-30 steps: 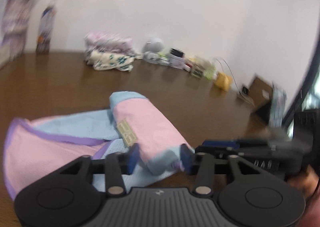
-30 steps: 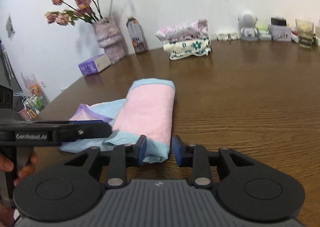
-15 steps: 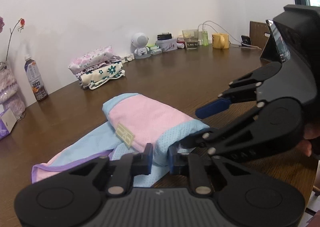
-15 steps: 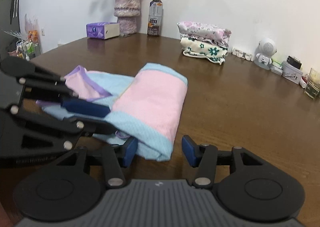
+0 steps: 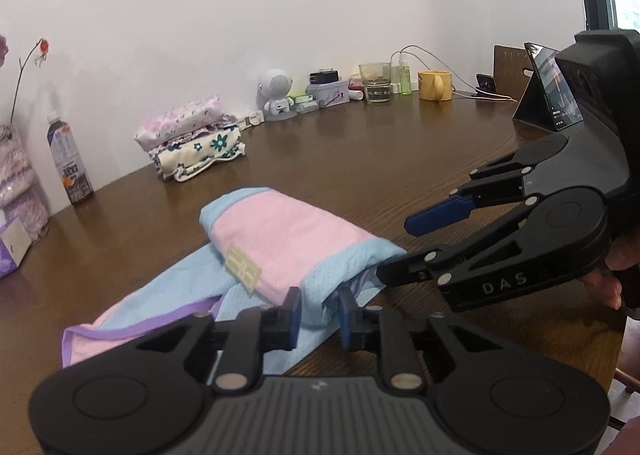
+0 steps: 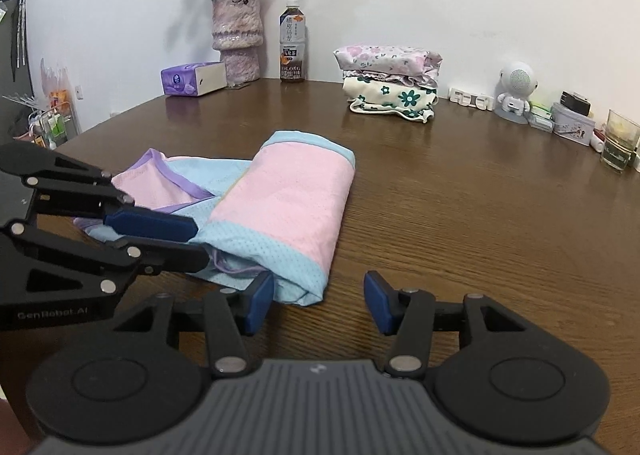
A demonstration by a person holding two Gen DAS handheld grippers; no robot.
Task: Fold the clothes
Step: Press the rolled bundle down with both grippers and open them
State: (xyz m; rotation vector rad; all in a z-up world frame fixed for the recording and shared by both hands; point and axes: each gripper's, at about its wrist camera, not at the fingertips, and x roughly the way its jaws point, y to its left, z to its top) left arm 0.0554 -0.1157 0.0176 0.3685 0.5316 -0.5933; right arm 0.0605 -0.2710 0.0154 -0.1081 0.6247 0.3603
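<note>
A pink garment (image 5: 288, 239) (image 6: 292, 195) with light blue bands lies folded on the brown table (image 6: 480, 215). Its purple-trimmed part (image 5: 120, 319) (image 6: 160, 183) spreads out flat to the left. My left gripper (image 5: 319, 315) (image 6: 202, 243) is at the near blue edge. Its jaws are opening, with the blue cloth between them and a dark gap by the right pad. My right gripper (image 6: 319, 303) (image 5: 394, 251) stands open at the near right corner of the fold; the corner lies loose by its left pad.
A stack of folded floral clothes (image 5: 192, 143) (image 6: 392, 83) sits at the back by the wall. Along the wall stand a drink bottle (image 6: 292, 47), a vase (image 6: 236, 39), a tissue box (image 6: 192, 79), a toy robot (image 6: 516, 91), a glass (image 6: 618, 143), a yellow mug (image 5: 434, 85) and a tablet (image 5: 552, 91).
The left gripper rolled level, pinched the blue edge half a second ago and has now widened. The right gripper's jaws spread wider and it rolled a little. The garment has stayed put.
</note>
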